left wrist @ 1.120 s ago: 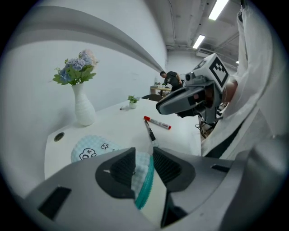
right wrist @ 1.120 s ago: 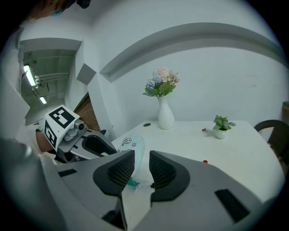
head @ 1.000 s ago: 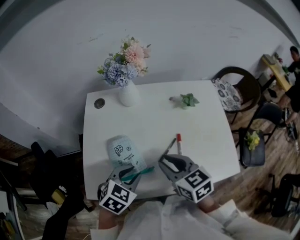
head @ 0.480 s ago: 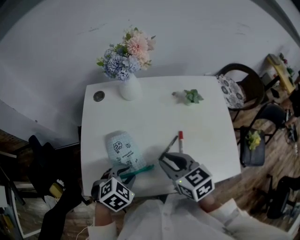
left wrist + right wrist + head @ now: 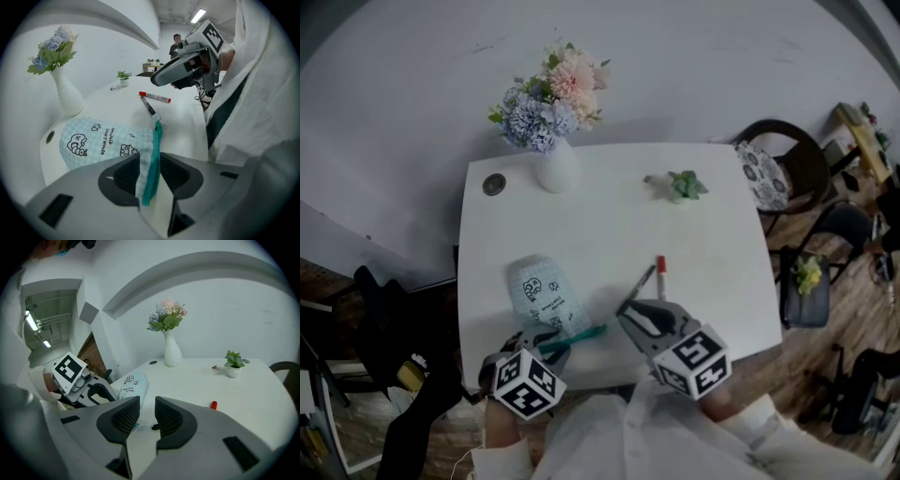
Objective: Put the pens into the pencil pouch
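Two pens, the red pen (image 5: pixel 659 271) and black pen (image 5: pixel 643 281), lie mid-way on the table (image 5: pixel 712 225), right of the pouch (image 5: pixel 540 294) near its front left corner. Your left gripper (image 5: pixel 149 174), jaws just opened wide, straddles the zip (image 5: pixel 157 150) unpinched: clamp one lip squarely. Your right gripper (image 5: pixel 143 414) is part-open, empty

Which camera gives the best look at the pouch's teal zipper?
The left gripper view: the zipper runs close-up between the left tongs' jaws, which have just been opening. The head view shows a thin teal strip at the pouch's near edge; the right gripper view, barely a sliver.
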{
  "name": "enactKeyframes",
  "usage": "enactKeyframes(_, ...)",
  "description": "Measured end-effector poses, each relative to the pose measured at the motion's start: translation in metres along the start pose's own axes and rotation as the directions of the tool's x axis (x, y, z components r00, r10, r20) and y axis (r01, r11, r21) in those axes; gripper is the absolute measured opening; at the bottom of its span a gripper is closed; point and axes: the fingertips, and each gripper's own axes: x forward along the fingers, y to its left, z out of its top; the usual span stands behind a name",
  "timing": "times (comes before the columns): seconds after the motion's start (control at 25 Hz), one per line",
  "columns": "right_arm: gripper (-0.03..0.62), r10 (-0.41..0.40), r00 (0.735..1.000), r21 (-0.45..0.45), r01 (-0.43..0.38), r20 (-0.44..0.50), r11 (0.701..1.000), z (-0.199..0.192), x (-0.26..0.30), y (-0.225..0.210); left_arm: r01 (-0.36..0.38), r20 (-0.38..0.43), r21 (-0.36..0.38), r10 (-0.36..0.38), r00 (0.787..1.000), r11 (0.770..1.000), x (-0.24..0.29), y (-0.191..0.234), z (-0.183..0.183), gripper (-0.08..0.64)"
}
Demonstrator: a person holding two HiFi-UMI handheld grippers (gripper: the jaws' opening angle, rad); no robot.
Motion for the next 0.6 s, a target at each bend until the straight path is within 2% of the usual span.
enactKeyframes(0.16,0.098,0.003,1.0,-0.002,-0.003,0.023,1.0,0.007,0.0,0.0,0.019,-0.032,0.03,-0.018,0.999,0.999,0.004,-0.003,-0.006,0.118)
enactKeyframes(0.36,0.098,-0.009,1.0,0.007,0.008,0.018,1.0,0.006,-0.001,-0.001,-0.03,-0.053,0.058,0.034,0.998,0.998,0.008,0.002,-0.01,0.108)
enactKeyframes(0.48,0.1,-0.009,1.0,0.005,0.008,0.02,1.0,0.008,-0.002,-0.001,-0.034,-0.036,0.039,0.035,0.999,0.999,0.005,0.005,-0.007,0.046)
enactKeyframes(0.6,0.098,-0.013,0.999,0.004,0.013,0.029,1.0,0.006,-0.002,-0.003,-0.013,0.004,-0.026,0.013,1.0,1.0,0.001,0.005,0.001,0.038)
